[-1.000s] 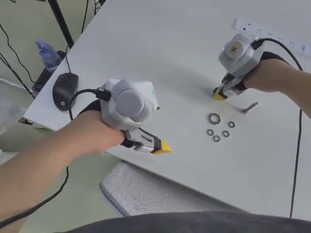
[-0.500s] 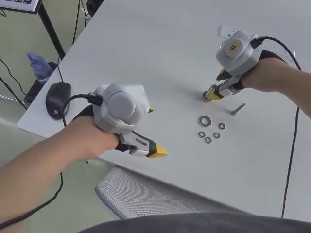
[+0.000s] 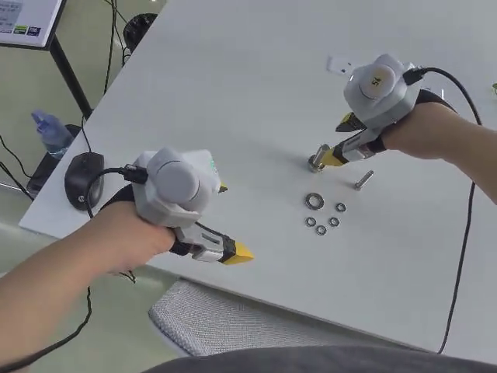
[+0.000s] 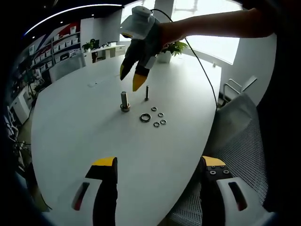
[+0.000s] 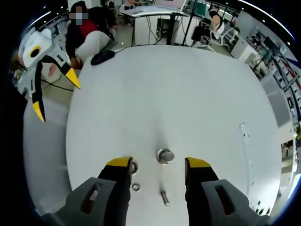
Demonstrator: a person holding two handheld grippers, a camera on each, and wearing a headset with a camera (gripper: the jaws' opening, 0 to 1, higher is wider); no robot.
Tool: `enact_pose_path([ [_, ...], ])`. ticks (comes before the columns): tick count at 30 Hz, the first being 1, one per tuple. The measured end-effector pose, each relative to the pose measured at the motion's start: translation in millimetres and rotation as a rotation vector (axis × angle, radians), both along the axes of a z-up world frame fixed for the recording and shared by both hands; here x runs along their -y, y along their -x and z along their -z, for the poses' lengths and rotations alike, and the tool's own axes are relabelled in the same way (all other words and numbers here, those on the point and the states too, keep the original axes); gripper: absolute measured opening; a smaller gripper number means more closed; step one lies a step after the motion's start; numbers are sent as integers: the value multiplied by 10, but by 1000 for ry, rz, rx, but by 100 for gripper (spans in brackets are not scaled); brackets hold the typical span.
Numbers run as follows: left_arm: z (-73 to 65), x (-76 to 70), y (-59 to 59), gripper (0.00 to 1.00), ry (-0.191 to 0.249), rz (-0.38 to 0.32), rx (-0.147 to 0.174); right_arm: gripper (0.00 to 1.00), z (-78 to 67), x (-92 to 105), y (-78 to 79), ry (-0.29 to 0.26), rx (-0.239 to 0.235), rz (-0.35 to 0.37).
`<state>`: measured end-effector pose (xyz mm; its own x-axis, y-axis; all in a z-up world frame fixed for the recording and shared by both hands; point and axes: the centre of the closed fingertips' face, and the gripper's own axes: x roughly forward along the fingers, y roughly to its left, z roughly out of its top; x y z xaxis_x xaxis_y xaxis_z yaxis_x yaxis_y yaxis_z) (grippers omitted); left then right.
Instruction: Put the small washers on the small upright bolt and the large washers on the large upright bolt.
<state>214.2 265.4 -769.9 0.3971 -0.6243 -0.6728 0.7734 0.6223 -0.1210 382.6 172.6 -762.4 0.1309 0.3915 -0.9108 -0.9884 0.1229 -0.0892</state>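
Two bolts stand upright on the white table [image 3: 233, 93]: a thick large bolt [image 3: 317, 159] and, near it, a thin small bolt [image 3: 363, 180]. One large washer [image 3: 314, 201] and four small washers [image 3: 321, 230] lie flat beside them. The left gripper [image 4: 159, 162] and the right gripper [image 5: 159, 162] are both spread and empty, with the right gripper near the large bolt.

Lower-left left gripper [image 3: 231, 220] and upper-right right gripper [image 3: 338, 140] are both showing rounded grey-white shells, yellow-tipped jaws, trailing black cables [image 3: 469, 233]; right one carrying a round yellow sticker [image 3: 378, 80].

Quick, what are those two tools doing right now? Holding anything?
Left tool: open, holding nothing.
Right tool: open, holding nothing; the large bolt sits just ahead of its tips, ungripped.
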Motion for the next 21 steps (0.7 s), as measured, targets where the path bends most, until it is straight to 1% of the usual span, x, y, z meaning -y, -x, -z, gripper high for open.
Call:
enact_pose_path([
  [1,-9,2,1,71,0,0,1,47,-4,1,3,-3,0,2],
  [3,-27,6,-8,71,2,-1,5,47,-22,5,28,-27,-10,17],
  [9,-52,6,-41,71,8,-7,9,48,-43,80,72,-51,-2,37],
  [13,-62,-8,-46,71,6,-11,10,49,-46,118,92,-66,-5,49],
  [18,-65,-9,-22,71,8,-12,7,49,-19,180,121,-61,-5,53],
  [21,-59,-2,-11,71,9,-9,5,49,14,225,159,-44,-7,43],
])
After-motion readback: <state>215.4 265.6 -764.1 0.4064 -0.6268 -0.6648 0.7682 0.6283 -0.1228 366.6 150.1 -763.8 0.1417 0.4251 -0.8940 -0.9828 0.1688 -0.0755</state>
